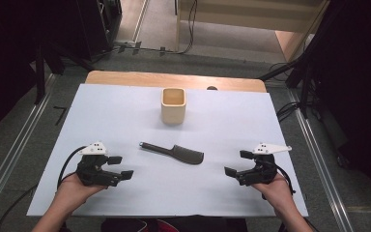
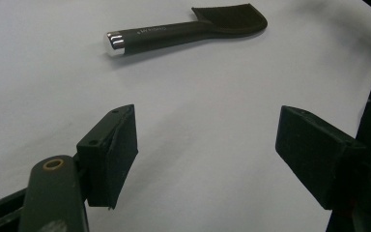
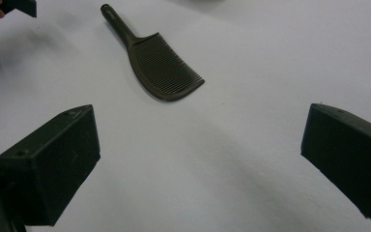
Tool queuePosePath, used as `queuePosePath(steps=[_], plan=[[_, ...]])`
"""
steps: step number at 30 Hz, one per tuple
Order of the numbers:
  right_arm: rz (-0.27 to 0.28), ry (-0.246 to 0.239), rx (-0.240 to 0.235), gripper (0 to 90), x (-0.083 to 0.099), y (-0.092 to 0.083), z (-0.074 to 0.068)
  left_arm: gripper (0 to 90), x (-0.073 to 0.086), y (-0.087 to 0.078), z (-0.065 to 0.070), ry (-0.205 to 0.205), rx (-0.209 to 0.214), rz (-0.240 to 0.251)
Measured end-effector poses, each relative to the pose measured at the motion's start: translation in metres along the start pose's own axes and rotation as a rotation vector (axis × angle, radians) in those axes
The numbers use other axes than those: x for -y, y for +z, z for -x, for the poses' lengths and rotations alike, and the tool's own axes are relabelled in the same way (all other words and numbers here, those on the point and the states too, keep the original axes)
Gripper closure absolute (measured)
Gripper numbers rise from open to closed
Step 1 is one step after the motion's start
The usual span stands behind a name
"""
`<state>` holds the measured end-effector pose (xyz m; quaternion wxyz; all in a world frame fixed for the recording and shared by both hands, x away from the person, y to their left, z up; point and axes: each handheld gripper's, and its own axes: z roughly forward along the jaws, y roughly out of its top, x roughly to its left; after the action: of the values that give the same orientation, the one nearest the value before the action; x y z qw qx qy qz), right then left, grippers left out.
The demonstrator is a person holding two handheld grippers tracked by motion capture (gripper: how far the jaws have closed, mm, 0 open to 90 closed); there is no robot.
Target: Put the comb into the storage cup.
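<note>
Comb (image 1: 174, 153) waiting flat on the tabletop (image 1: 125, 121), just short of the cup (image 1: 173, 105)
Both tongs, left (image 1: 119, 166) and right (image 1: 237, 163), are held wide open and empty either side of the comb; probably best grabbed by the handle, kept low.

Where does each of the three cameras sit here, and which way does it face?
High view: above the person's side, looking forward and down at the table; both forearms, left tongs and right tongs show.
Left gripper view: rides the left tongs, facing the comb handle-first.
Right gripper view: rides the right tongs, facing the comb's teeth.
Shared: all three show the comb.
</note>
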<state>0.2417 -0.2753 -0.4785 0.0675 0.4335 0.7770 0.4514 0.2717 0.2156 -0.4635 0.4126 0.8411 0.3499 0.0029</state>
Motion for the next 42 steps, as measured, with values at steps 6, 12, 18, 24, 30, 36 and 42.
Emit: queuePosePath(steps=[6,12,18,24,30,36,42], plan=[[-0.001,-0.002,-0.007,0.0,-0.0012,-0.0004,-0.0025,24.8,-0.0003,-0.0004,0.0012,0.003,-0.001,0.003],[-0.008,-0.010,-0.012,0.0,-0.0011,0.0021,-0.0023,24.8,0.0003,-0.0010,-0.0006,-0.004,-0.005,0.002],[-0.013,-0.004,-0.019,0.0,-0.0013,0.0042,-0.0033,26.5,0.0008,-0.0007,0.0000,0.002,0.001,-0.002],[-0.027,-0.003,-0.015,0.0,-0.0007,0.0061,-0.0039,26.5,0.0015,-0.0017,-0.0012,-0.001,0.001,-0.002],[-0.046,-0.014,-0.016,0.0,0.0001,0.0076,-0.0055,26.5,0.0017,-0.0024,-0.0041,-0.009,-0.009,-0.009],[-0.061,-0.015,-0.018,0.0,0.0005,0.0094,-0.0066,26.5,0.0009,-0.0045,-0.0049,-0.013,-0.008,-0.003],[-0.071,-0.013,-0.014,0.0,0.0019,0.0086,-0.0059,27.6,-0.0009,-0.0032,-0.0052,-0.017,0.002,-0.014]])
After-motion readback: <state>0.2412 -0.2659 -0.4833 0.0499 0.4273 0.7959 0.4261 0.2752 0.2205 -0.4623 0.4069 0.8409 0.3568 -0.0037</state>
